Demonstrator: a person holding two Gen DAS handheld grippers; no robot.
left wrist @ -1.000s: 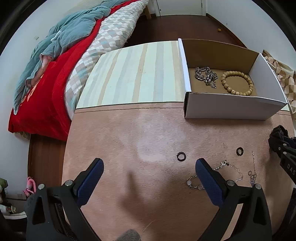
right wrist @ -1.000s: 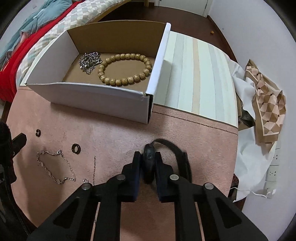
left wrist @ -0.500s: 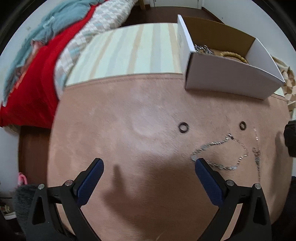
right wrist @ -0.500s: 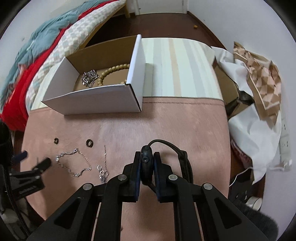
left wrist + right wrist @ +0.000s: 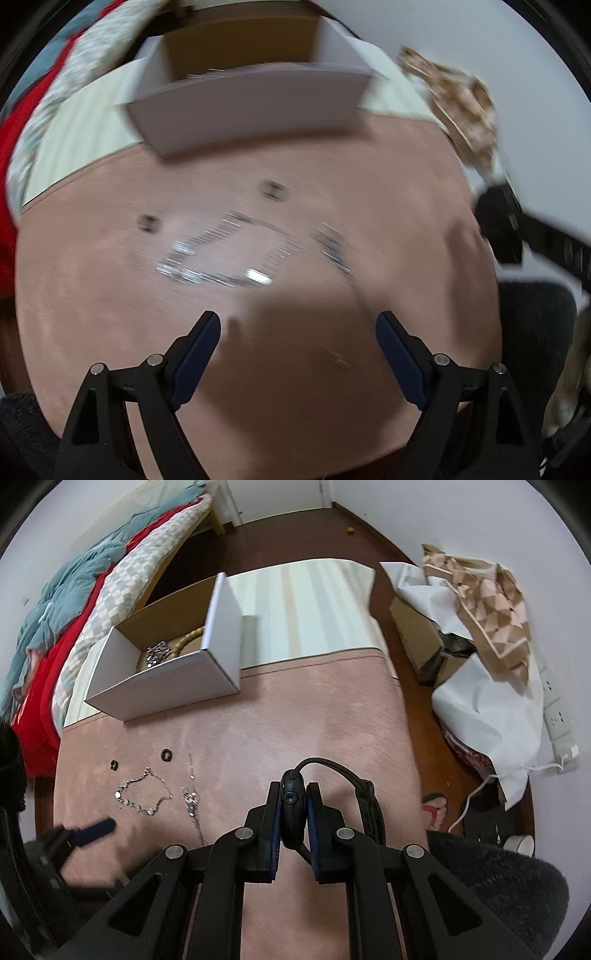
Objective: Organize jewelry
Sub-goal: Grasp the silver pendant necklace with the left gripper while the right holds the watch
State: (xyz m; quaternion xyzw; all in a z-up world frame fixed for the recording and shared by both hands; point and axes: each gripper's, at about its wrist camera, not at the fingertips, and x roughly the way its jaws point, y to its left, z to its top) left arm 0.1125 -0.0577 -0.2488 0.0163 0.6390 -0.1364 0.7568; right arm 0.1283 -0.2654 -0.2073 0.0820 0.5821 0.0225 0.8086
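My right gripper (image 5: 293,814) is shut on a black wristwatch (image 5: 293,797), its strap looping to the right above the pink table. My left gripper (image 5: 297,347) is open and empty, just short of a silver chain bracelet (image 5: 221,254); that view is blurred. The bracelet (image 5: 144,792), a thin silver chain (image 5: 192,797) and two small black rings (image 5: 167,755) (image 5: 114,764) lie on the table. The white cardboard box (image 5: 166,686) at the back holds a silver chain (image 5: 157,653) and a wooden bead bracelet (image 5: 190,640).
A striped cloth (image 5: 303,609) lies behind the box. A bed with red and teal bedding (image 5: 55,627) is to the left. White paper and a patterned bag (image 5: 480,602) sit at the right, past the table edge.
My left gripper has swung right and closer to the silver bracelet, blurring its view. My right gripper has pulled back and up with the watch in it.
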